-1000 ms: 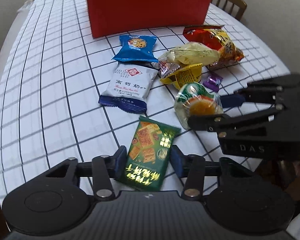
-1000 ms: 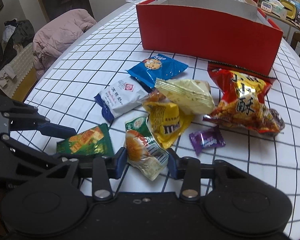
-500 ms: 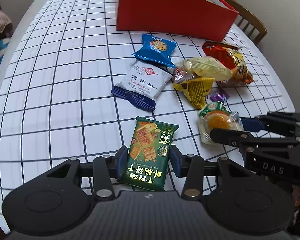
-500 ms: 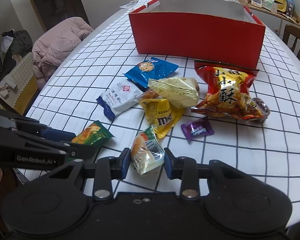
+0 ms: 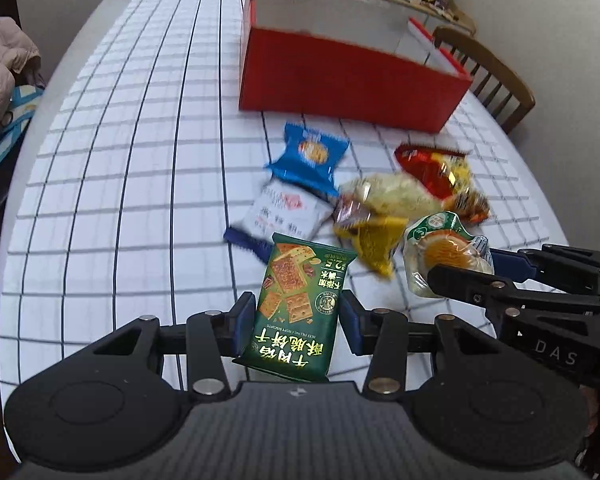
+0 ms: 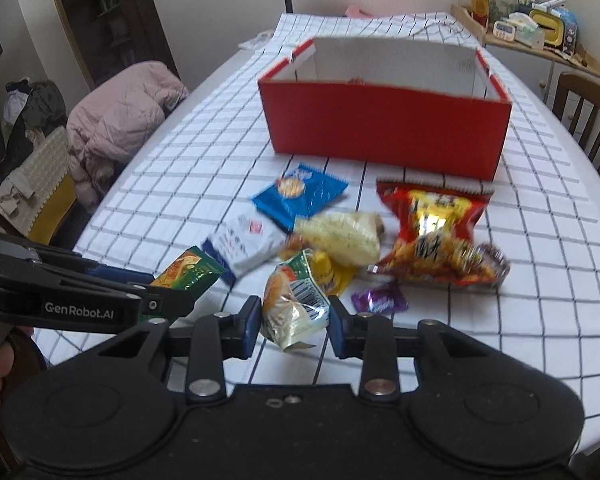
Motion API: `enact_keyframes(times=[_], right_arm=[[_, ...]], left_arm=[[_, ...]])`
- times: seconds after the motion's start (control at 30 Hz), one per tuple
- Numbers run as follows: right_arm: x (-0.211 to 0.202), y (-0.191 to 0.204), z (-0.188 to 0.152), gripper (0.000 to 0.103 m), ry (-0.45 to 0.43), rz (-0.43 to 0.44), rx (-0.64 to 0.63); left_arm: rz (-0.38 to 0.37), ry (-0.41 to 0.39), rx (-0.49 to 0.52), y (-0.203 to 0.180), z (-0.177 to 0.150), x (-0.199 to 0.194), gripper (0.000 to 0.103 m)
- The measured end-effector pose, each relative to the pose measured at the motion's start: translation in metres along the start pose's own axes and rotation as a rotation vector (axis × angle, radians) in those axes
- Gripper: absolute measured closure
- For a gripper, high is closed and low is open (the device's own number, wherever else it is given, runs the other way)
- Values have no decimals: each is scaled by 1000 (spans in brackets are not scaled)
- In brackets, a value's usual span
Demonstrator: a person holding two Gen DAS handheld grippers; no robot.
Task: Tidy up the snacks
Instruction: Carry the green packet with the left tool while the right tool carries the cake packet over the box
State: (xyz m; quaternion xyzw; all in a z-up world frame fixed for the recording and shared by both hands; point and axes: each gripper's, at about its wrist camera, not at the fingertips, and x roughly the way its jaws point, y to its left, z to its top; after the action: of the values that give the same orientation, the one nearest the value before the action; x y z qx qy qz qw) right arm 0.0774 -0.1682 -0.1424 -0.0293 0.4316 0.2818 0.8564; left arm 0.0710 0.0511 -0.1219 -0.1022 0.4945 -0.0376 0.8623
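Note:
My left gripper (image 5: 298, 318) is shut on a green biscuit packet (image 5: 296, 304) and holds it above the table; the packet also shows in the right wrist view (image 6: 188, 272). My right gripper (image 6: 294, 322) is shut on a clear-wrapped pastry with a green top (image 6: 294, 304), also lifted; the pastry shows in the left wrist view (image 5: 444, 252). An open red box (image 6: 384, 132) stands farther back on the checked tablecloth (image 6: 204, 168). Between us and the box lie a blue cookie packet (image 6: 300, 194), a white packet (image 6: 246, 244), a pale yellow bag (image 6: 340, 236), a red snack bag (image 6: 436, 232) and a purple candy (image 6: 380, 298).
A yellow packet (image 5: 376, 240) lies partly under the pale bag. Wooden chairs (image 6: 588, 112) stand at the table's right side. A chair with a pink coat (image 6: 120, 120) stands at the left. A shelf with clutter (image 6: 532, 28) is behind the table.
Both grippers have risen off the table with their packets and moved back, so the box interior now shows. The other snacks have not moved.

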Motion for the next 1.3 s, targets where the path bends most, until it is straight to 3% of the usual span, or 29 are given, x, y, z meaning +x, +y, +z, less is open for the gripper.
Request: enact_keyframes(times=[0.37, 0.73, 1.3], right_arm=[[-24, -23, 55, 70, -109, -37, 3], [-19, -55, 112, 70, -174, -77, -8], [36, -118, 192, 70, -140, -91, 25]], left_arm=[[-13, -109, 15, -23, 55, -28, 59], [20, -177, 41, -47, 126, -27, 59], [107, -136, -23, -49, 229, 31, 59]])
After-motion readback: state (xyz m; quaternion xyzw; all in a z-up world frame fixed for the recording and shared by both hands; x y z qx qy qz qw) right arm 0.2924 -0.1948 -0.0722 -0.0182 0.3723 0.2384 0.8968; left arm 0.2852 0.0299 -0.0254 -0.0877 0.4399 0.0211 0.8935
